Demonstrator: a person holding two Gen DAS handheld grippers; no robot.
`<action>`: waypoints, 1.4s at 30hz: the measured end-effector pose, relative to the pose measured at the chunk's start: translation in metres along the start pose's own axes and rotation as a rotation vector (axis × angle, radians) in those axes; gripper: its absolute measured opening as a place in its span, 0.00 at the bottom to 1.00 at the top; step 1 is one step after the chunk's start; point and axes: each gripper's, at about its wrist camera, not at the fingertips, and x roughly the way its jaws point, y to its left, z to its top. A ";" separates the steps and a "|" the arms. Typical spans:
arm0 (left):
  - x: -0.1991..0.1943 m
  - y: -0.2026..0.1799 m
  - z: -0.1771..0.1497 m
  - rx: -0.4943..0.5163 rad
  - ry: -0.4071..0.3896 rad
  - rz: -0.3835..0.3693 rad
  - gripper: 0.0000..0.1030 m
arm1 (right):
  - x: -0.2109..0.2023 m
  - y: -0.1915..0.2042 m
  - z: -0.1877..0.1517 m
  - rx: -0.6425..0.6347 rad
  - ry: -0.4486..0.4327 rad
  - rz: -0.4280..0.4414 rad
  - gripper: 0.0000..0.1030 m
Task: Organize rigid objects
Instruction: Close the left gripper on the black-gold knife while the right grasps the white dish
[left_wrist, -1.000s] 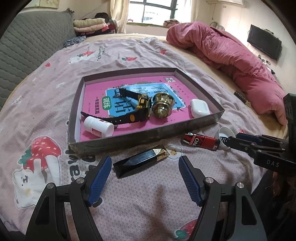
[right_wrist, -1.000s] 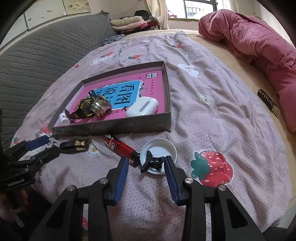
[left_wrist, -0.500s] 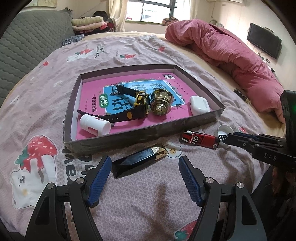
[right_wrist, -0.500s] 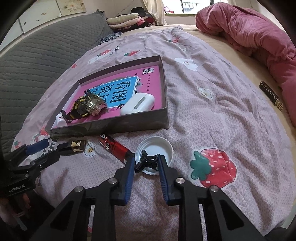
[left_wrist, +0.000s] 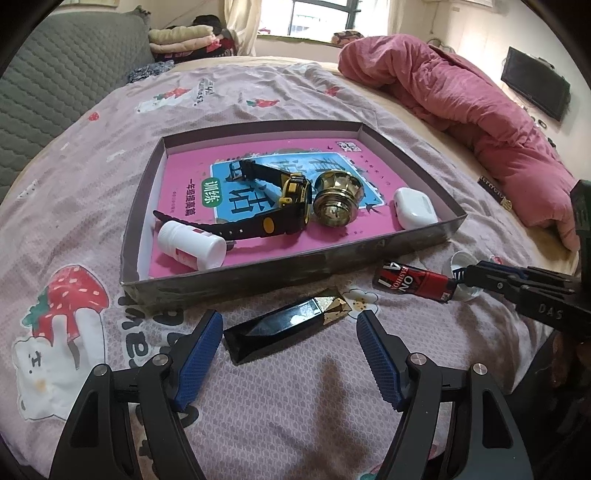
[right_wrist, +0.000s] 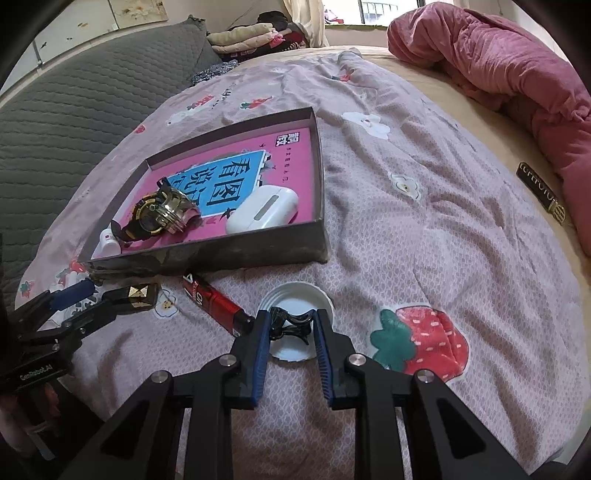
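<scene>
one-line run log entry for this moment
left hand-held gripper: open around faceted black-gold tube | right hand-held gripper: shut on black hair claw in white round lid

soft daylight from the window, blown out white, lights both sharp views, shadows faint, fisheye bending and dark vignette at the corners, perhaps slight edge blur.
</scene>
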 end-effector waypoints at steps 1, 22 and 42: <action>0.002 0.000 0.000 0.001 0.006 -0.001 0.74 | 0.000 0.000 0.000 0.000 -0.002 0.003 0.22; 0.039 -0.016 0.002 0.201 0.079 -0.039 0.74 | 0.004 -0.005 0.004 0.038 0.005 0.027 0.21; 0.033 -0.014 0.008 0.181 0.105 -0.076 0.28 | -0.002 0.003 0.005 -0.002 -0.024 0.035 0.21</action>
